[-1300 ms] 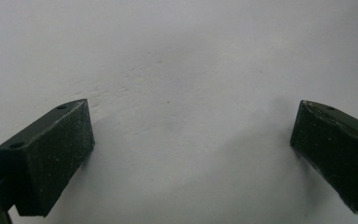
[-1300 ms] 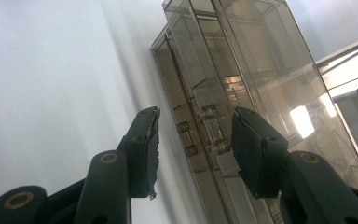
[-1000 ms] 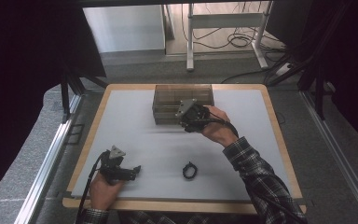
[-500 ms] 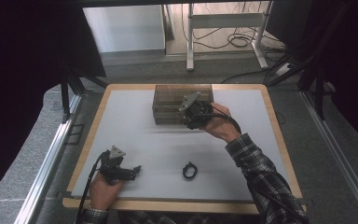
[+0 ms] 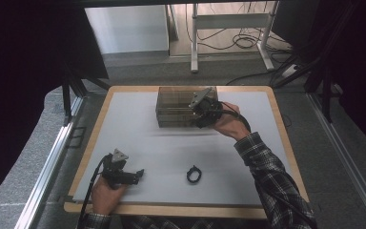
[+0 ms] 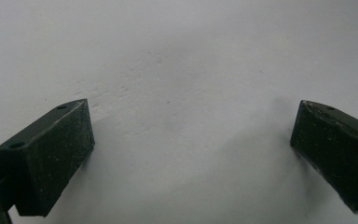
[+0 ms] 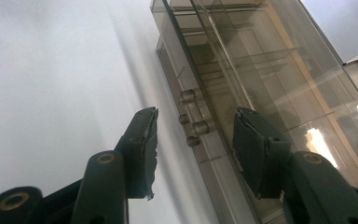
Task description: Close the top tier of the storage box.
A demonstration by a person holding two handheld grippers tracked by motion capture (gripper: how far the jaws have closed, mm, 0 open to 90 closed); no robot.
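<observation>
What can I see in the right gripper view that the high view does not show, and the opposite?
The right gripper view shows small round knobs on the drawer fronts, framed between the open right claw. The high view shows a black ring lying on the white mat, and the left claw resting near the front edge. Both share the smoky transparent drawer box and the mat.
</observation>
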